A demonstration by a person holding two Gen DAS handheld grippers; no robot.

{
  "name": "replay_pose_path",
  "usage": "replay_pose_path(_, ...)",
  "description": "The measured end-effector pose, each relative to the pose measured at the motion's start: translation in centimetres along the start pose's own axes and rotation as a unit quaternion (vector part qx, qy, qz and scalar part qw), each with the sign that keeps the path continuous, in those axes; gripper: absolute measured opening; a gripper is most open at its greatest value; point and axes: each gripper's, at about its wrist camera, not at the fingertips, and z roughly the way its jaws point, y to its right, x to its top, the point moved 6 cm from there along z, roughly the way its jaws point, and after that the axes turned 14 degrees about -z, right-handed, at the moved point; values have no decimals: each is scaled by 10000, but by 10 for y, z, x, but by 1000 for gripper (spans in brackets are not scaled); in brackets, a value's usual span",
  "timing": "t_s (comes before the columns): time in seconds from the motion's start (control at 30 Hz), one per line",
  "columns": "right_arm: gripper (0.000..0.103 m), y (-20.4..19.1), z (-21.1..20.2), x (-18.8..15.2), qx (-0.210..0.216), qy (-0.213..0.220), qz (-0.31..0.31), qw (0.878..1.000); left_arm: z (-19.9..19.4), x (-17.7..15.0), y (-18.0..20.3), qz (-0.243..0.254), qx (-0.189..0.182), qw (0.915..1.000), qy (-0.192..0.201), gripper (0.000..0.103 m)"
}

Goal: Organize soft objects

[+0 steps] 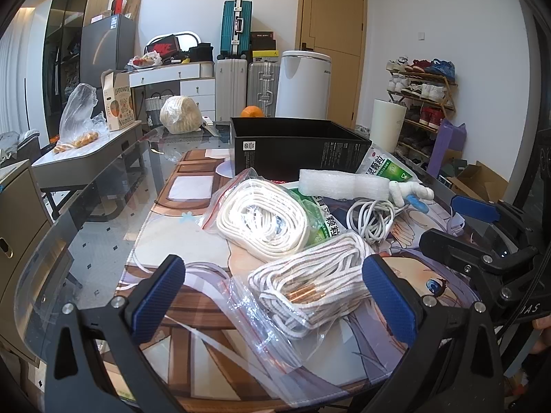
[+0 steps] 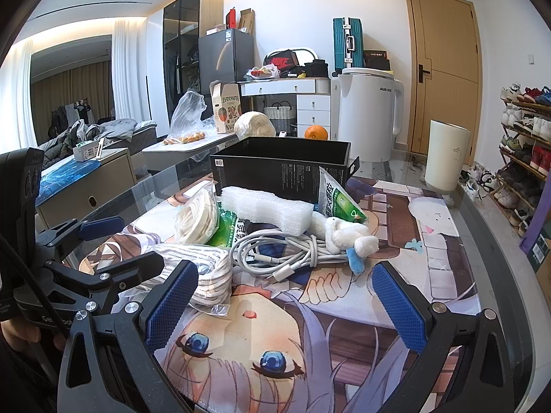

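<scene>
A pile of soft things lies on the printed mat [image 1: 193,241] before an open black box [image 1: 296,148]: a bagged thin white rope bundle [image 1: 310,285], a bagged flat white cord coil [image 1: 265,220], a white foam piece [image 1: 344,186], a white cable [image 1: 372,216], a small plush toy [image 1: 409,192] and green packets [image 1: 320,223]. My left gripper [image 1: 275,296] is open with its jaws either side of the thin rope bundle, not touching. My right gripper [image 2: 286,306] is open over the mat, just short of the cable [image 2: 282,251] and plush toy [image 2: 347,237]. The left gripper [image 2: 103,244] shows at the right wrist view's left.
The mat lies on a glass table [image 1: 86,227]. An orange [image 1: 252,112] and a pale bundle [image 1: 180,114] sit behind the box. A white cylinder [image 2: 446,155] stands on the table's far right. A side table [image 1: 93,144] with a plastic bag stands left. Shoe rack [image 1: 423,103] at right.
</scene>
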Motion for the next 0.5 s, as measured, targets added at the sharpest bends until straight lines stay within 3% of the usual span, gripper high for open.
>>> replay_pose_path(0.5, 103, 0, 0, 0, -9, -11, 22, 10000, 0, 0, 1, 6, -49, 10000, -9, 103)
